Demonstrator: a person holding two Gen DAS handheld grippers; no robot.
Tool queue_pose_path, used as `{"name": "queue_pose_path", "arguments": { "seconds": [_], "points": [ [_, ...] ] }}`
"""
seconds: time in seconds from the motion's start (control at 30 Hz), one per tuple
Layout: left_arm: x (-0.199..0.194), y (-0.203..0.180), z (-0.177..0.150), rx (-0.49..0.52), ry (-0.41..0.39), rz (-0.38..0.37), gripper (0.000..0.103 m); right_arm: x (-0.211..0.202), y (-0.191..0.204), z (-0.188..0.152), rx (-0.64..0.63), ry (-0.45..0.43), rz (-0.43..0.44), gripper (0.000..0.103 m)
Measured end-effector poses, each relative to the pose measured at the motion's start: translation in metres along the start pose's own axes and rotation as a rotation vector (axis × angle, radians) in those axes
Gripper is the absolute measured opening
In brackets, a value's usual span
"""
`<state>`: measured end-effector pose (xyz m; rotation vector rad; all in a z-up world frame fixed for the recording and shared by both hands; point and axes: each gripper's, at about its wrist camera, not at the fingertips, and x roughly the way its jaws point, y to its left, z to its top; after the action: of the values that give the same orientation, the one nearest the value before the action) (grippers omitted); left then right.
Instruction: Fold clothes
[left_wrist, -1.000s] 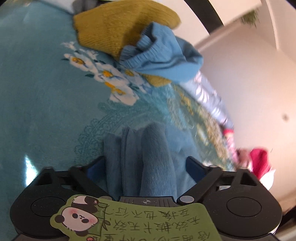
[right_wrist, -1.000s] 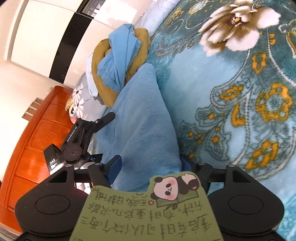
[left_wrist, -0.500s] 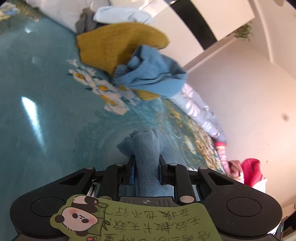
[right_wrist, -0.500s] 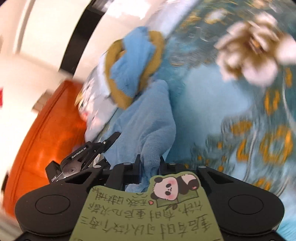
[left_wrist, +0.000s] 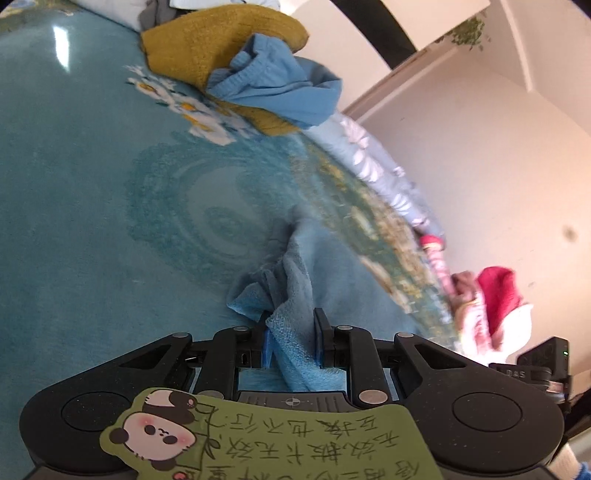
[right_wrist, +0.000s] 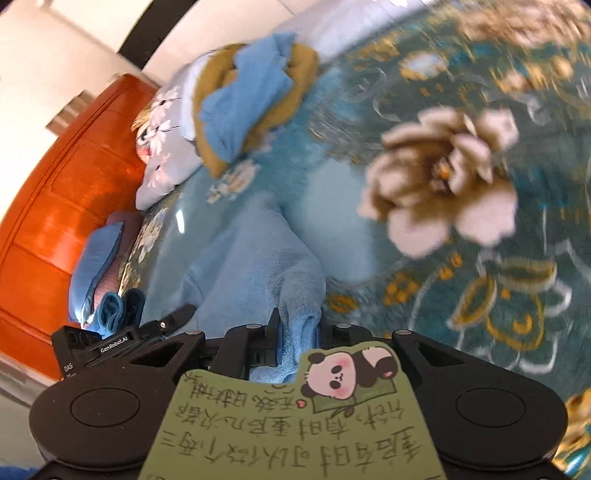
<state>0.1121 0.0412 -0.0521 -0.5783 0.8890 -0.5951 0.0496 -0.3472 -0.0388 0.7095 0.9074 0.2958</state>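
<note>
Both grippers, left (left_wrist: 291, 334) & right (right_wrist: 295, 332), were pinched on the light blue fleece (left_wrist: 325, 280), fold just begun; mustard-and-blue pile (left_wrist: 240, 62), upper frame, wasn't folded yet.

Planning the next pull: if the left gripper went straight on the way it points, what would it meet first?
Likely the bedspread just past the light blue cloth that the left gripper already grips; the yellow sweater lies farther on. Depth is unclear.
</note>
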Motion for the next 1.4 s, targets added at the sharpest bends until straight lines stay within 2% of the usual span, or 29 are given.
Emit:
{"name": "queue_pose_path", "arguments": {
  "seconds": [0.13,0.23,0.3,0.33,0.37,0.4,0.43,0.47,0.53,0.57,0.67,0.83,0.93,1.13,1.2,1.23,1.27,1.37,1.4],
  "points": [
    [-0.003,0.007,-0.002,-0.016,0.015,-0.026,0.018,0.007,-0.019,-0.012,0.070,-0.009,0.005,0.015],
    [-0.011,0.005,0.004,-0.015,0.017,-0.056,0.021,0.007,-0.020,-0.017,0.092,-0.026,0.004,0.026],
    [-0.019,0.002,0.013,0.005,0.002,-0.058,0.033,0.003,-0.018,-0.019,0.098,-0.039,0.007,0.027],
    [-0.023,0.000,0.017,0.021,-0.013,-0.062,0.045,0.000,-0.017,-0.021,0.101,-0.053,0.009,0.031],
    [-0.028,-0.001,0.022,0.037,-0.029,-0.066,0.055,-0.003,-0.016,-0.023,0.105,-0.070,0.010,0.036],
    [-0.030,-0.003,0.029,0.053,-0.034,-0.072,0.060,-0.006,-0.016,-0.026,0.112,-0.091,0.011,0.040],
    [-0.031,-0.004,0.036,0.068,-0.035,-0.079,0.073,-0.010,-0.016,-0.030,0.124,-0.119,0.012,0.048],
    [-0.029,-0.005,0.042,0.087,-0.029,-0.071,0.082,-0.013,-0.017,-0.035,0.140,-0.147,0.013,0.055],
    [-0.022,-0.008,0.056,0.128,-0.012,-0.046,0.082,-0.017,-0.020,-0.047,0.185,-0.201,0.016,0.056],
    [-0.015,-0.009,0.063,0.147,0.004,-0.040,0.083,-0.019,-0.021,-0.054,0.212,-0.228,0.016,0.060],
    [0.015,-0.007,0.076,0.162,0.093,-0.028,0.083,-0.015,-0.023,-0.079,0.289,-0.285,0.021,0.065],
    [0.054,-0.010,0.070,0.212,0.215,-0.040,0.083,-0.006,-0.017,-0.106,0.316,-0.350,0.024,0.069],
    [0.057,-0.011,0.062,0.245,0.201,-0.064,0.083,0.003,-0.012,-0.107,0.315,-0.347,0.053,0.072],
    [0.055,-0.006,0.052,0.183,0.189,-0.129,0.083,0.018,-0.006,-0.098,0.293,-0.353,0.081,0.071],
    [0.054,-0.004,0.052,0.150,0.185,-0.146,0.081,0.022,-0.004,-0.095,0.287,-0.351,0.089,0.065],
    [0.054,-0.003,0.051,0.127,0.184,-0.153,0.074,0.024,-0.004,-0.094,0.285,-0.349,0.088,0.056],
    [0.054,-0.003,0.050,0.104,0.184,-0.158,0.066,0.025,-0.004,-0.093,0.289,-0.347,0.087,0.041],
    [0.052,-0.002,0.047,0.075,0.180,-0.125,0.047,0.029,-0.007,-0.092,0.319,-0.347,0.094,0.029],
    [0.051,-0.002,0.046,0.060,0.173,-0.121,0.046,0.028,-0.007,-0.093,0.315,-0.349,0.094,0.027]
  ]
}}
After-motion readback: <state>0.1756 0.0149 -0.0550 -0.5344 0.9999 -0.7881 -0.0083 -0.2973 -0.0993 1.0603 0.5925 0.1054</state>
